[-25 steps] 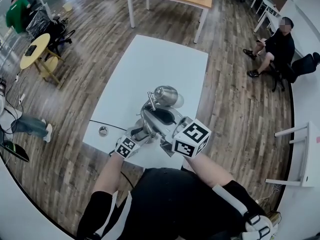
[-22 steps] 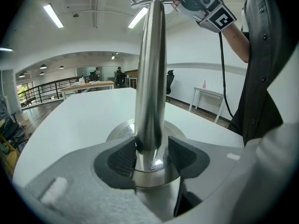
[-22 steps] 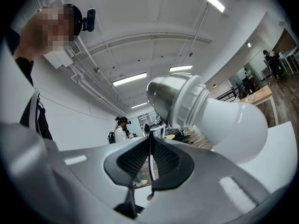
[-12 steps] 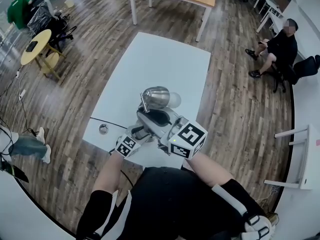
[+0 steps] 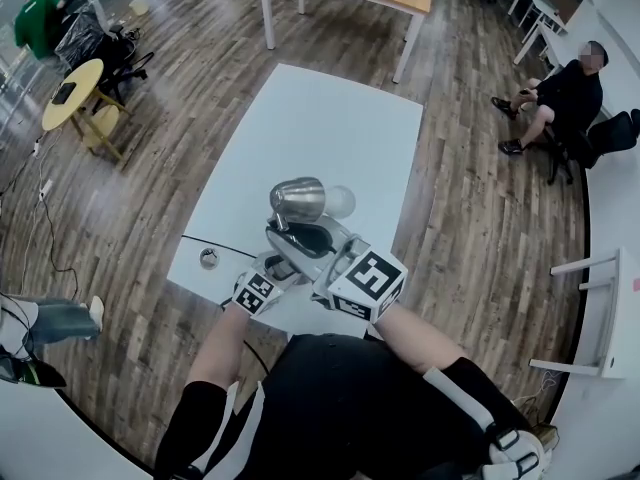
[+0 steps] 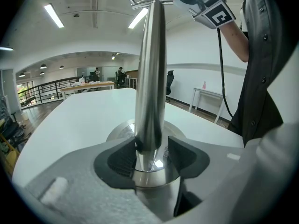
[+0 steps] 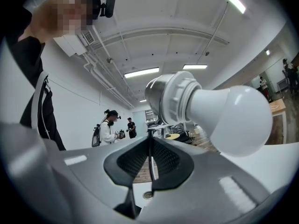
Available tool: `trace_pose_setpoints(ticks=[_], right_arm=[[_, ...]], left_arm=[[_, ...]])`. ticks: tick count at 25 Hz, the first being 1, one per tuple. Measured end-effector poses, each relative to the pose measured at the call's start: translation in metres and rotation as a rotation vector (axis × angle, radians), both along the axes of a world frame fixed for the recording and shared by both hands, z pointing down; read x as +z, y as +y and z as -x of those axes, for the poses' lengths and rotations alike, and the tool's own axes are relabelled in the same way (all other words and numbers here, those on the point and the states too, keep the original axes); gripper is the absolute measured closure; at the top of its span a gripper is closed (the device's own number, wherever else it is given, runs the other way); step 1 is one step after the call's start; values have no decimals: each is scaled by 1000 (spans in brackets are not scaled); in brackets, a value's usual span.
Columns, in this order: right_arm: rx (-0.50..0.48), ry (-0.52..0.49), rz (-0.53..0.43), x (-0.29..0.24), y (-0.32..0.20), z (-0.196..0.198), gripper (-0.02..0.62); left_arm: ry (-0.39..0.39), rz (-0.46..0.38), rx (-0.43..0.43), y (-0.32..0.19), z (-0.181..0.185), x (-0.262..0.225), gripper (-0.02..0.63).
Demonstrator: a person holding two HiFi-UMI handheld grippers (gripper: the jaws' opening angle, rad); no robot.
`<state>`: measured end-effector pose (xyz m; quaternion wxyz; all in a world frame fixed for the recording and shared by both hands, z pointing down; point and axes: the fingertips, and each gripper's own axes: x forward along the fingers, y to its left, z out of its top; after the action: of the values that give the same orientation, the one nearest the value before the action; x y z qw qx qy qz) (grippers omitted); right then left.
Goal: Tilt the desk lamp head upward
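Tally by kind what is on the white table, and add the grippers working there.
Desk lamp: 1
Black cord: 1
Small round metal piece: 1
Grippers: 2, the left gripper and the right gripper
Total: 5

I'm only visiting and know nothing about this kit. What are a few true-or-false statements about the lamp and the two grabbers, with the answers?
1. The lamp stands on a white table. True.
2. The lamp has no bulb fitted. False: a white bulb sits in its socket.
3. The lamp's stem stands between the left gripper's jaws. True.
4. The right gripper has its jaws wide open. False: they are nearly together, on a thin metal piece just below the lamp head.
5. The floor around the table is carpeted. False: it is wooden planks.
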<state>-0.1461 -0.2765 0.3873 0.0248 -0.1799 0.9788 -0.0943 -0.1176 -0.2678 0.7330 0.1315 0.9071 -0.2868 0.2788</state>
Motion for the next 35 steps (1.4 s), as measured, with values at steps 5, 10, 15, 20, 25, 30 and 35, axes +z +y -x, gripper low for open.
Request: trace_pose_setpoints(ticks=[5, 10, 15, 20, 25, 30, 35], right_arm=[[-10, 28, -37, 2, 2, 9, 558], [-21, 61, -57, 1, 10, 19, 557], [-30, 83, -79, 0, 15, 24, 557], [-42, 94, -106, 2, 16, 29, 557], [-47, 96, -105, 1, 16, 31, 557], [-42, 108, -113, 4, 18, 33, 557], [1, 110, -117, 11, 13, 27, 528]], left_arm=[[1, 5, -1, -1, 1, 0, 383], [3, 2, 1, 0, 1, 0, 383], [5, 1, 6, 1, 0, -1, 383], [8, 0, 7, 1, 0, -2, 383], [8, 2, 3, 0, 0, -2, 383], [6, 10, -12, -1, 0, -1, 383], [15, 37, -68, -1, 0, -6, 383]])
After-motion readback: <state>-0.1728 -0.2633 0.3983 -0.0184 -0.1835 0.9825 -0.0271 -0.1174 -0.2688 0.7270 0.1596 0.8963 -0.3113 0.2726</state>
